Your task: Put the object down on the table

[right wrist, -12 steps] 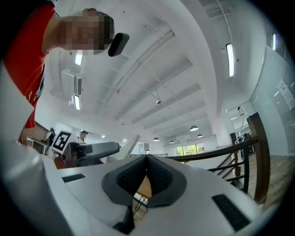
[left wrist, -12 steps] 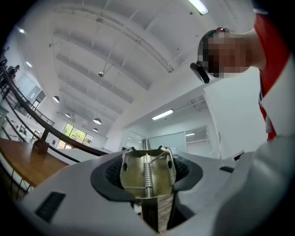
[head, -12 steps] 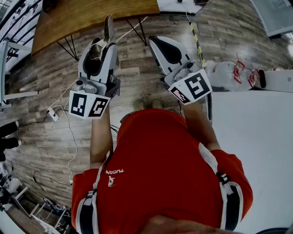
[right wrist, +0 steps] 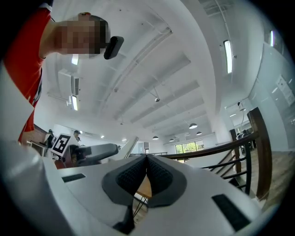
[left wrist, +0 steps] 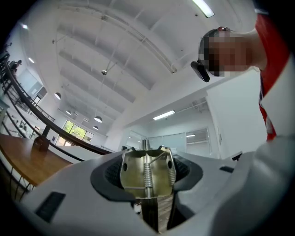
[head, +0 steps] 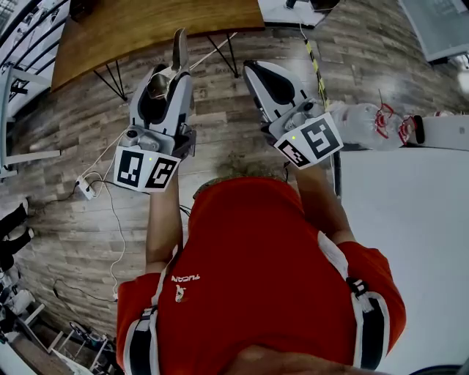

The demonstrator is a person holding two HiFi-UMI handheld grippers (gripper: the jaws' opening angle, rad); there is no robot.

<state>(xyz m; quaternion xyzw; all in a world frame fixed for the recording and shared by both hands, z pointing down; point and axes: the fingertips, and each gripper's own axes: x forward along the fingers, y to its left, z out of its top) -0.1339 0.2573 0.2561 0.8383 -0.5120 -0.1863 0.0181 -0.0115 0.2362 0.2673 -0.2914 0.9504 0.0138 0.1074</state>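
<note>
Jutting from the left tongs, the dull brass-coloured metal piece with a coiled spring down its middle was pinched between the dark pads. Its lower end ran down behind the grey housing, and what kind of thing it was could not be told. In the head view only its narrow grey tip showed, held in the air over the wood-plank floor and well apart from the white surface at the person's right. The right tongs were pressed together with nothing between them. The white surface was cut off by the frame's right edge, and the brown wooden surface by the top edge. A crumpled clear plastic bag with red print lay at the white surface's far end, its contents too blurred to make out. The red shirt hid the floor below the arms. Counted: two tongs, one metal piece, two surfaces, one bag.
</note>
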